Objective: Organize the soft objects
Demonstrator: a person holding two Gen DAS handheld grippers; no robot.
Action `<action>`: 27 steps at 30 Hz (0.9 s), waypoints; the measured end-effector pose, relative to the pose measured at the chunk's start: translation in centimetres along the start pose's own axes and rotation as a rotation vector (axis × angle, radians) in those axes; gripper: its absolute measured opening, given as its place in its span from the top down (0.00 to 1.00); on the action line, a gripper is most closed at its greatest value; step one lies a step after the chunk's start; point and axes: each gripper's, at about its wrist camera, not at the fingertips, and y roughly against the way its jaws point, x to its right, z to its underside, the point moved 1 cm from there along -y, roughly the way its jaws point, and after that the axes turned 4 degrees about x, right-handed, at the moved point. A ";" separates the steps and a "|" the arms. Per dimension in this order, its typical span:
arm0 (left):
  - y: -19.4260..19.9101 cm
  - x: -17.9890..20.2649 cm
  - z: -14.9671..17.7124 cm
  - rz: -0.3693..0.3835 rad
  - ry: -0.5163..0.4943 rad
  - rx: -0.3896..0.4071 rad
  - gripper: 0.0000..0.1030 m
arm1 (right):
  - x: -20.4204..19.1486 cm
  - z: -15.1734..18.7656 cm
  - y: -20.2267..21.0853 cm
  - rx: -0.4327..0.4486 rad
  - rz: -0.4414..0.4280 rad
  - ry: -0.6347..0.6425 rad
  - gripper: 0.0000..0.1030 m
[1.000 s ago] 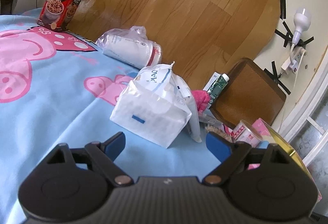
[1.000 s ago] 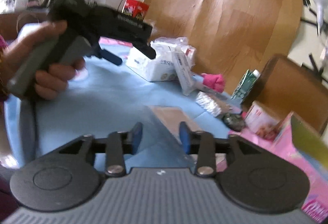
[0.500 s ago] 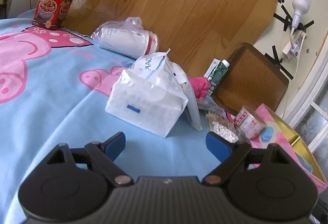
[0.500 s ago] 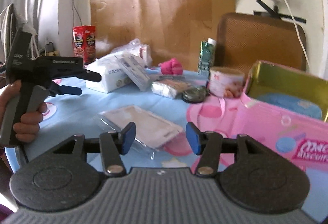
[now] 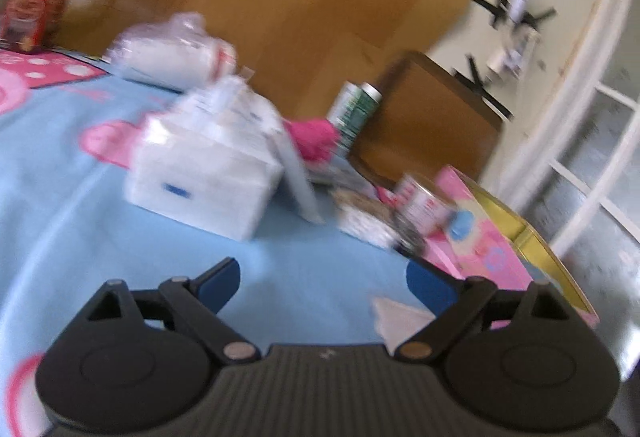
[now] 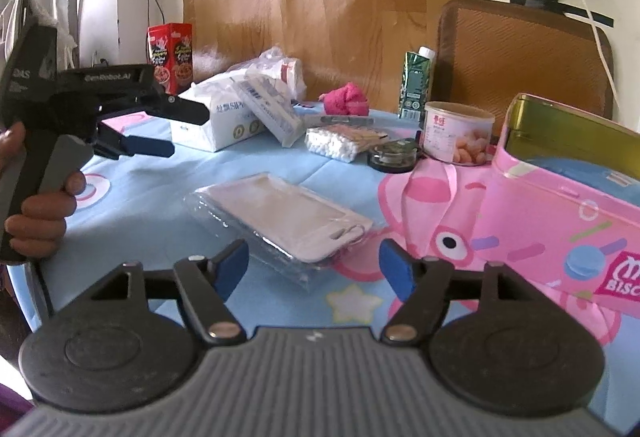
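Note:
My right gripper (image 6: 314,262) is open and empty, just in front of a flat white pack in clear plastic (image 6: 280,218) lying on the blue cloth. My left gripper (image 5: 322,279) is open and empty above the cloth; it also shows in the right wrist view (image 6: 176,129), held at the left. A white tissue pack (image 5: 204,173) (image 6: 218,119), a plastic-wrapped white roll (image 5: 172,51), a pink cloth (image 5: 316,139) (image 6: 346,99) and a bag of cotton swabs (image 6: 340,139) lie further back. The open pink biscuit tin (image 6: 560,221) (image 5: 500,249) stands at the right.
A red cereal box (image 6: 170,51) stands at the back left, a green carton (image 6: 418,85) and a small snack tub (image 6: 456,131) near the tin, with a dark round lid (image 6: 394,157) beside them. A wooden board and a brown chair back (image 6: 520,49) rise behind the table.
My right gripper has opened wider and come closer to the flat white pack. My left gripper has swung right, bringing the pink tin further into view; its view is blurred.

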 end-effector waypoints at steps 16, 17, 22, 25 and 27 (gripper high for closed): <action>-3.6 6.4 2.9 0.036 -0.138 -0.154 0.28 | -0.6 -0.3 -1.5 -0.046 -0.027 0.042 0.41; -3.4 6.5 2.8 0.044 -0.127 -0.154 0.28 | -0.6 -0.3 -1.4 -0.039 -0.016 0.047 0.43; -2.9 8.2 1.5 0.061 -0.147 -0.109 0.28 | -0.1 -0.7 -0.6 0.019 0.019 0.037 0.45; -3.1 10.2 0.4 0.078 -0.177 -0.083 0.28 | 0.3 -1.4 0.4 0.078 0.048 0.048 0.45; -3.8 11.8 -0.7 0.100 -0.197 -0.072 0.28 | 0.7 -1.9 1.1 0.120 0.078 0.059 0.45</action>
